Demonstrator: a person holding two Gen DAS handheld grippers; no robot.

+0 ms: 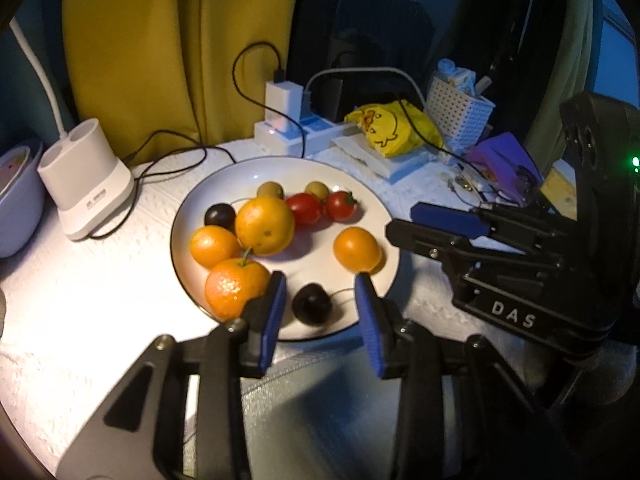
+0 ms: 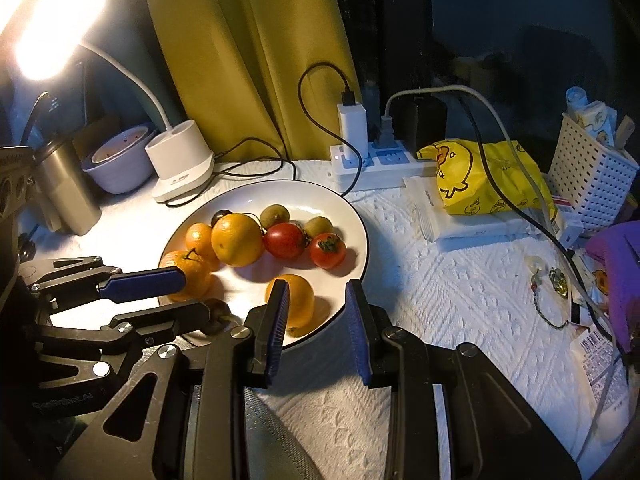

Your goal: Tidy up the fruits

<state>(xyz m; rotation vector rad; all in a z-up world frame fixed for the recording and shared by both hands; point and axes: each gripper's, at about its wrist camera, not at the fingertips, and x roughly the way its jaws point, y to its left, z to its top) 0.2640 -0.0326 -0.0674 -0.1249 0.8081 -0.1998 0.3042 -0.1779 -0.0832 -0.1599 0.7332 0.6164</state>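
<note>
On the white plate [image 1: 224,184] the fruit lies loosely sorted by kind: oranges [image 1: 264,224] clustered at one side, cherry tomatoes [image 1: 304,208] paired beside two kiwi berries [image 1: 270,189], with one orange [image 1: 357,249] apart and a dark plum [image 1: 311,303] near the front rim. The left gripper [image 1: 320,280] tilts down over that rim, its fingers released, straddling the plum without pressing it. The right gripper [image 2: 317,292] angles down at the plate's edge on the bench [image 2: 460,300], fingers parted and holding nothing, the lone orange just behind them.
</note>
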